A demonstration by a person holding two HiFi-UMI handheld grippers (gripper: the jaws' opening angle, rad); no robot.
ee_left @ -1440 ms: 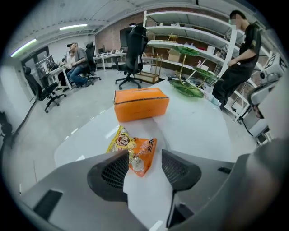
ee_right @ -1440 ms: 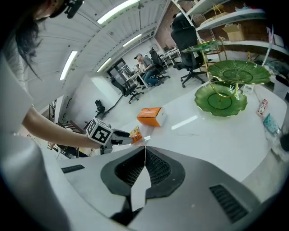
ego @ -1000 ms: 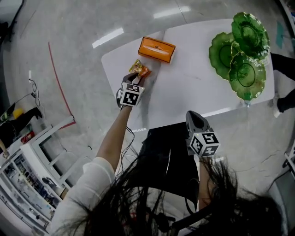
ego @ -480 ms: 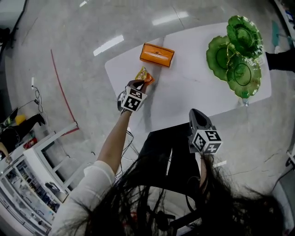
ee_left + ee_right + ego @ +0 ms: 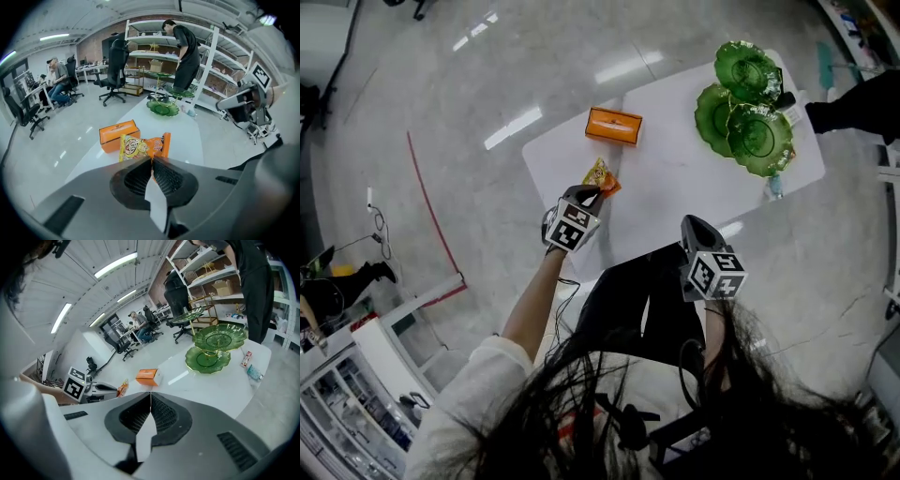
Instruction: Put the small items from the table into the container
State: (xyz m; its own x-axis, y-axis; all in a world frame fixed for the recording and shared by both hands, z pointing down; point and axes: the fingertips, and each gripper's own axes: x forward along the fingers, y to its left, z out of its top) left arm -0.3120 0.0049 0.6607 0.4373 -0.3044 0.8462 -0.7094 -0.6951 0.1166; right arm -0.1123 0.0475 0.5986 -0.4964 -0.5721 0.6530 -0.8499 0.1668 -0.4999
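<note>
Between my left tongs (image 5: pixel 151 161) sits the snack packet (image 5: pixel 140 146), pinched by its near edge. The pads are clenched on the foil and the rest of the bag sticks out beyond the tips. Its long axis runs crosswise to the tongs, yellow end to my left and orange end to my right.

Straight beyond it on the worktop (image 5: pixel 675 178) is the orange box (image 5: pixel 119 136), near the packet and apart from it. The green tiered dish (image 5: pixel 742 103) stands well away at the far right end. If that dish is the container, and I cannot be sure, the carry runs away from me and to the right across most of the worktop.

My right tongs (image 5: pixel 150 397) are clenched on nothing and hang over the near edge, nearer the dish than my left tongs are. Two more small packets (image 5: pixel 245 359) lie just beside the dish foot, on the right tongs' side, so I judge those are that hand's to fetch.
</note>
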